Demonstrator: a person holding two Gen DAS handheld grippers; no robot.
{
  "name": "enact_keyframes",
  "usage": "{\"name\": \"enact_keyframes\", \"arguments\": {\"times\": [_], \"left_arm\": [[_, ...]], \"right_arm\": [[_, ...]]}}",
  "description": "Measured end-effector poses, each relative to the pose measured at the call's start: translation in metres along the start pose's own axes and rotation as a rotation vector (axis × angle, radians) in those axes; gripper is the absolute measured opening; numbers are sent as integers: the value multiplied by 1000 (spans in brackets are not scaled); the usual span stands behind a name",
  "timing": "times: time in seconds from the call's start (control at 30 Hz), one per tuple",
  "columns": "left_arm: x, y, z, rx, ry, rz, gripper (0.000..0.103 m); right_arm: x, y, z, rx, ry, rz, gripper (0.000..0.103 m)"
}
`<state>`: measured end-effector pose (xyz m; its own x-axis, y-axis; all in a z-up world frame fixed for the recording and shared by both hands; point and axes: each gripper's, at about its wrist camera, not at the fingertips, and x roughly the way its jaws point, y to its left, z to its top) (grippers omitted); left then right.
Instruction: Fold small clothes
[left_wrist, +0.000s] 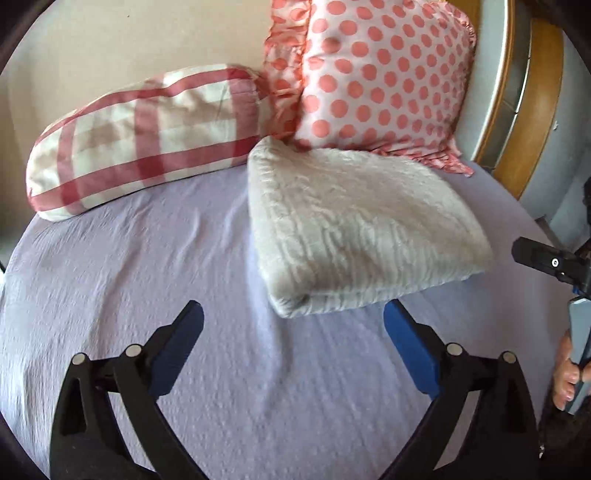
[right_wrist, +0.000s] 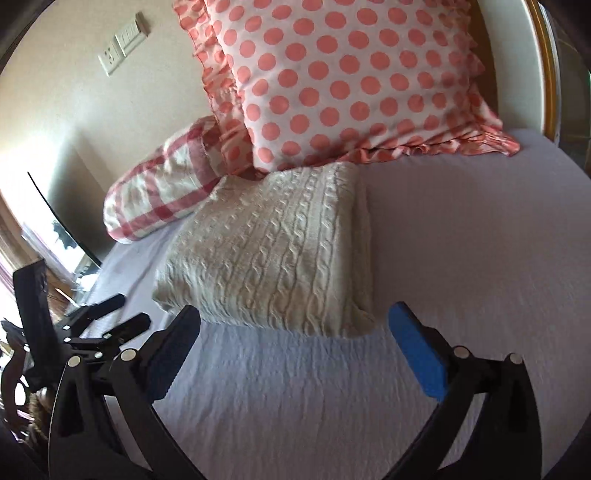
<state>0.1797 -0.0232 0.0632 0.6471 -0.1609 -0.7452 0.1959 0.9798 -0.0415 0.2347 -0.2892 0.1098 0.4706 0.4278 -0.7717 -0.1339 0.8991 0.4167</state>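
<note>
Your left gripper (left_wrist: 293, 321) and right gripper (right_wrist: 295, 321) gape empty; the folded cream cable-knit sweater (right_wrist: 273, 251) lies just ahead, centre frame, equally near both.

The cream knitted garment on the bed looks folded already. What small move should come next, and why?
Probably draw both grippers back, grasping nothing. The cream cable-knit garment lies as a neat folded block on the lilac sheet; left gripper and right gripper are open, empty, apart from it.
</note>
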Motion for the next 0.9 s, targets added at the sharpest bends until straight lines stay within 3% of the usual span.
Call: {"name": "enact_keyframes", "arguments": {"times": [0.17,0.3,0.43,0.63,0.9], "left_arm": [[13,19,-14,-49,83,-21,98],[22,15,-20,-40,122,8,101],[25,14,-25,-40,139,2,101],[28,2,-28,25,143,65,101],[30,5,-26,22,143,58,101]], "right_arm": [[35,9,-20,-53,136,-132,102],[44,12,-29,-54,182,-165,102],[46,15,-32,-64,162,-209,102],[53,29,-38,-150,171,-292,102],[54,27,-37,-144,171,-283,102]]}}
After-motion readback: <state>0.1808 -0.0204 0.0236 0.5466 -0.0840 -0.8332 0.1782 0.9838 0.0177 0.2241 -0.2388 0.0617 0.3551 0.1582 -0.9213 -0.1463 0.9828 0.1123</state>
